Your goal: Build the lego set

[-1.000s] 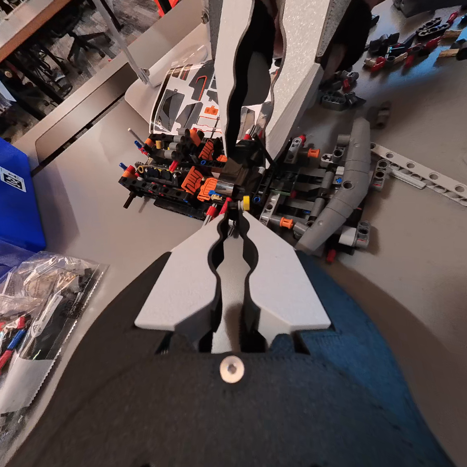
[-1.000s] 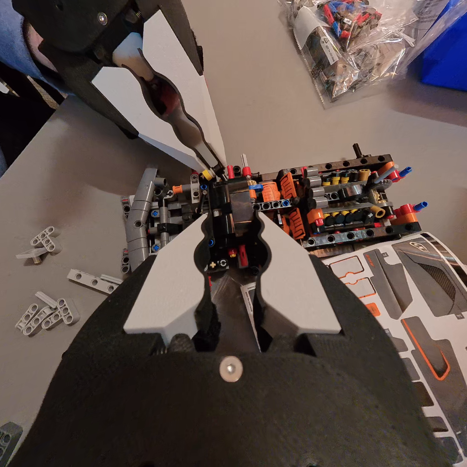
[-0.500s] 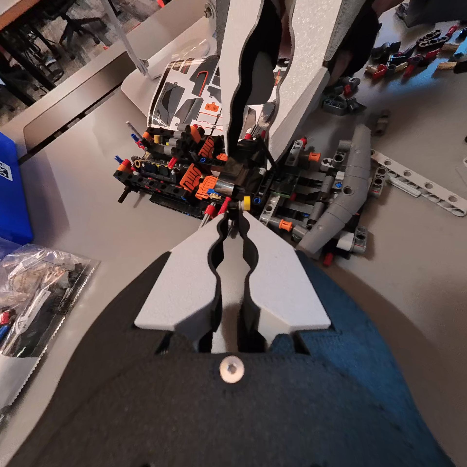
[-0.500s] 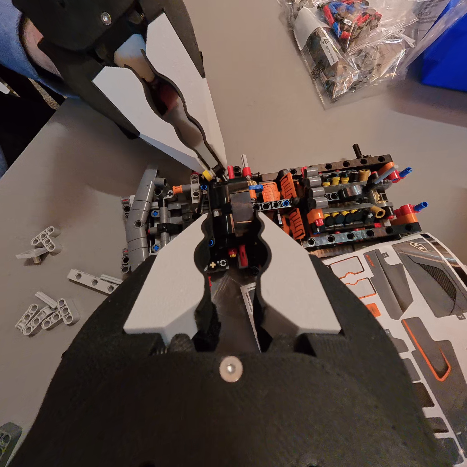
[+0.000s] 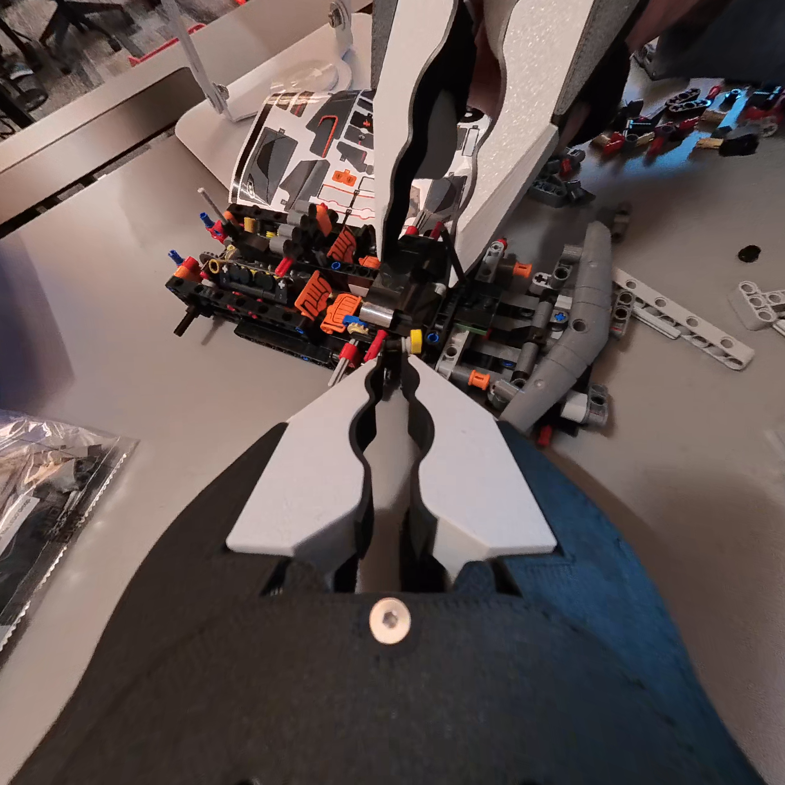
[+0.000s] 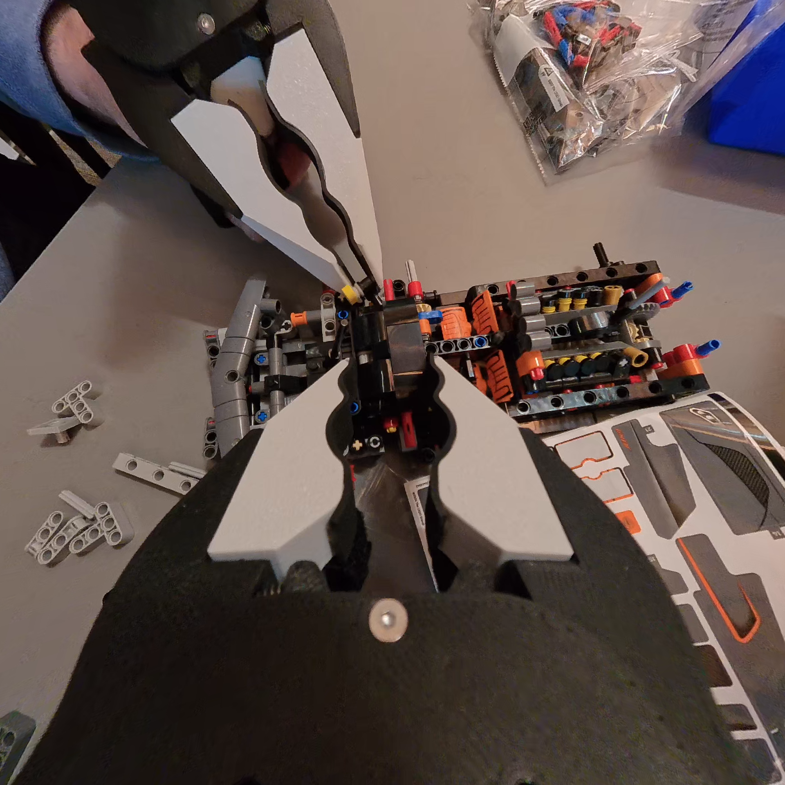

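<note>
While R gripper (image 6: 391, 382) pinches the black block mid-chassis (image 6: 552, 340), whose long axis runs left-right on the table, L gripper (image 5: 393, 361) sits nearer the yellow bush (image 5: 416, 342), tips nipped on a small black pin just beside it.

Two wrist cameras face each other across a grey table (image 5: 148, 382). The left wrist view looks steeply down along its own fingers at the lego model (image 5: 382, 297), close in at centre frame, with the right gripper (image 5: 418, 250) entering from the top edge. The right wrist view looks down from the opposite side, equally near, with the left gripper (image 6: 361, 289) reaching in from the upper left. Both views share the model (image 6: 488, 344) and the sticker sheet (image 5: 306, 161) beside it.
</note>
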Demonstrator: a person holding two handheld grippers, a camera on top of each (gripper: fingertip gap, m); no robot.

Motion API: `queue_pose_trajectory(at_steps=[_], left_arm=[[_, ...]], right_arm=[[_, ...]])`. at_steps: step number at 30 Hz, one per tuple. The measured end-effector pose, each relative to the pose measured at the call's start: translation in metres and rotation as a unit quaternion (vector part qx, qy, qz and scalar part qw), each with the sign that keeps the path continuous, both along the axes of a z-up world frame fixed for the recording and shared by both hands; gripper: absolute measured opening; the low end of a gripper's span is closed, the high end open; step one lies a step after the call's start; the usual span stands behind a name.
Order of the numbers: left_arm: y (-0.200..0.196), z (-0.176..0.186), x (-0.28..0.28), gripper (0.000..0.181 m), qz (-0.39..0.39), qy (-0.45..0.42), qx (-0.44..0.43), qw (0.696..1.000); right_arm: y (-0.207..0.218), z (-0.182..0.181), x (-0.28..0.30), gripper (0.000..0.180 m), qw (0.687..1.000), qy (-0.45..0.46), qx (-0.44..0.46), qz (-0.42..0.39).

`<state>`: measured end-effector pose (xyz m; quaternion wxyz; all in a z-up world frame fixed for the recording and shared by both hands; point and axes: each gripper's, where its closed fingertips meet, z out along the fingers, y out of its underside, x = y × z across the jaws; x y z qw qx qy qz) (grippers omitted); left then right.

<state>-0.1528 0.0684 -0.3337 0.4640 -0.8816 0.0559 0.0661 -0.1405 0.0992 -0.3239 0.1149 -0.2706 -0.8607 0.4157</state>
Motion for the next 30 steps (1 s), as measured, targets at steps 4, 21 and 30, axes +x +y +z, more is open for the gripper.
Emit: queue_pose_trajectory(at_steps=[4,21,30], left_arm=[[0.0009,-0.0005,0.0004,0.006,0.002,0.008,-0.004,1.000],[-0.0008,0.0013,-0.0012,0.008,0.030,0.061,-0.023,0.997],[-0.0021,0.0039,-0.0026,0.013,0.061,0.070,0.005,0.996]], right_arm=[[0.0001,-0.0001,0.0001,0.029,1.000,0.001,0.001,0.000],[-0.0009,0.0002,-0.0004,0.030,1.000,0.005,0.004,0.001],[-0.0014,0.0001,-0.0004,0.029,1.000,0.007,0.005,0.001]])
